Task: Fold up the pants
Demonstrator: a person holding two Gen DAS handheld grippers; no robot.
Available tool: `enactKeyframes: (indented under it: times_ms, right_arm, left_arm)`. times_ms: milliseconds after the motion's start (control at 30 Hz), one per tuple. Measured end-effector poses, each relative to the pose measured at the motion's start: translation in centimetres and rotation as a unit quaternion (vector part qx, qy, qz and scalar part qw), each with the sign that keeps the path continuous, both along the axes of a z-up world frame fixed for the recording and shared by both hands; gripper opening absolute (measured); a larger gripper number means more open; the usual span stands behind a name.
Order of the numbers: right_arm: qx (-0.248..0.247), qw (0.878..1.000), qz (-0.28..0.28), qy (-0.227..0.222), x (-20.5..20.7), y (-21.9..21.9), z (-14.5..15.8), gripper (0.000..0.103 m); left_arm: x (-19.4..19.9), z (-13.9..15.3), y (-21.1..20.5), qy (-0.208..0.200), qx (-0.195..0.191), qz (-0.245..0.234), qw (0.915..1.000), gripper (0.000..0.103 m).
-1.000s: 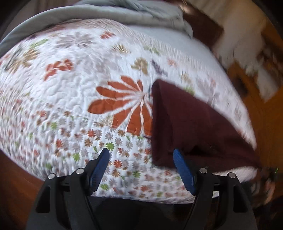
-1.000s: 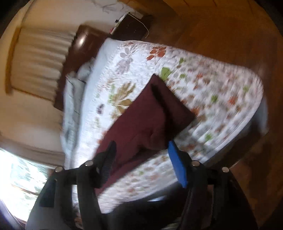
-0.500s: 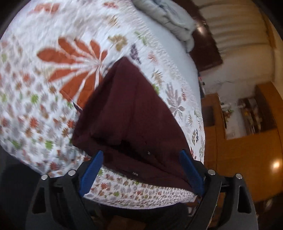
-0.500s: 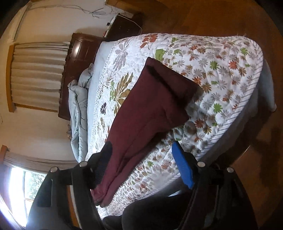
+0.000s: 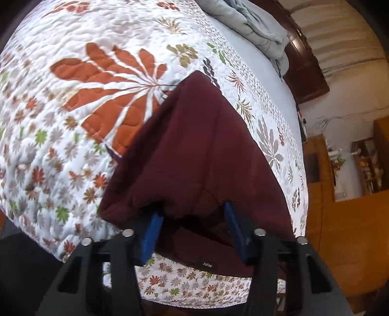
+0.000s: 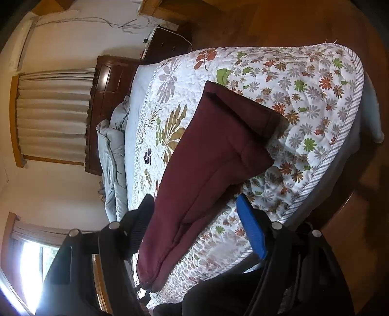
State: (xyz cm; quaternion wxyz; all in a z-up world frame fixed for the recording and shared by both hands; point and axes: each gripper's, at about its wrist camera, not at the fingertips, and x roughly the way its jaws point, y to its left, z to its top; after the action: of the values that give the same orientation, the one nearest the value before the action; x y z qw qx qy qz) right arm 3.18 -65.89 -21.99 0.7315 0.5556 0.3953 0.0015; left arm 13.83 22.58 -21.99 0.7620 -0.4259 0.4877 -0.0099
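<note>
Dark maroon pants (image 5: 194, 145) lie folded lengthwise on a floral quilt (image 5: 73, 109). Their waist end, with a small label, reaches the bed's near edge. My left gripper (image 5: 192, 210) is at that waist edge, and its jaws are closing. Bunched fabric sits between its blue pads (image 5: 153, 233), loose rather than pinched. In the right wrist view the pants (image 6: 218, 150) run diagonally down to the cuffs near the bed's edge. My right gripper (image 6: 194, 198) hovers open above the lower legs, touching nothing.
A crumpled grey blanket (image 6: 111, 150) lies by the dark wooden headboard (image 6: 107, 97). A dark nightstand (image 6: 167, 41) stands beyond the bed on the wooden floor (image 6: 316, 21). Orange wooden cabinets (image 5: 352, 218) are to the right. A person's dark clothing (image 6: 218, 296) fills the bottom edge.
My left gripper rolled and dropped toward the pants' waist edge, widened, then narrowed around the fabric. The right gripper has barely moved, and its view rolled slightly.
</note>
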Motion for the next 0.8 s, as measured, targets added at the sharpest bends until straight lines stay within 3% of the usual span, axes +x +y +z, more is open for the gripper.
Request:
enactKeyframes:
  times_ms: [67,133,200,233,267,300,400,467,533,600,733,800]
  right_arm:
    - [-0.007,1.000,-0.007,0.010,0.2,-0.3,-0.2,0.070]
    - [-0.008,0.999,-0.019,0.026,0.6,-0.7,-0.6,0.069]
    - [-0.009,0.999,-0.025,0.034,1.2,-1.1,-1.0,0.057]
    - [-0.019,0.998,-0.029,0.044,1.7,-1.3,-1.2,0.050]
    - [-0.022,0.998,-0.031,0.051,2.3,-1.4,-1.3,0.029]
    - [-0.029,0.998,-0.027,0.057,3.3,-1.5,-1.3,0.016]
    - [-0.089,0.995,-0.006,0.036,6.0,-0.9,1.6,0.012]
    - [-0.130,0.991,0.007,-0.041,6.9,0.0,6.2,0.011]
    - [-0.151,0.986,0.004,-0.069,6.5,0.1,7.8,0.011]
    - [-0.140,0.989,-0.007,-0.050,5.9,-0.7,5.7,0.011]
    - [-0.078,0.996,-0.018,0.039,4.9,-2.6,-3.3,0.011]
    - [-0.070,0.997,-0.022,0.026,4.4,-2.7,-3.8,0.011]
  left_arm:
    - [0.0,-0.3,0.2,0.004,0.002,-0.002,1.0000,0.052]
    - [0.3,-0.6,0.3,0.007,-0.013,0.002,0.9999,0.062]
    - [0.9,-0.7,0.2,0.005,-0.015,0.001,0.9999,0.068]
    - [1.3,-0.7,-0.1,0.008,-0.006,-0.003,0.9999,0.066]
    - [1.5,-0.8,-0.3,0.012,0.004,-0.005,0.9999,0.055]
    - [1.8,-0.9,-0.4,0.015,0.009,-0.005,0.9998,0.029]
    - [2.3,-0.7,-0.3,0.008,-0.004,-0.008,0.9999,0.019]
    - [2.0,0.9,-0.1,-0.022,-0.010,0.000,0.9997,0.018]
    - [1.1,2.5,0.2,-0.051,-0.019,0.007,0.9985,0.018]
    - [0.5,2.3,0.8,-0.052,-0.030,0.017,0.9981,0.018]
    - [0.5,-1.8,1.2,0.006,-0.036,0.011,0.9993,0.018]
    - [0.4,-2.1,1.2,0.006,-0.032,0.008,0.9994,0.019]
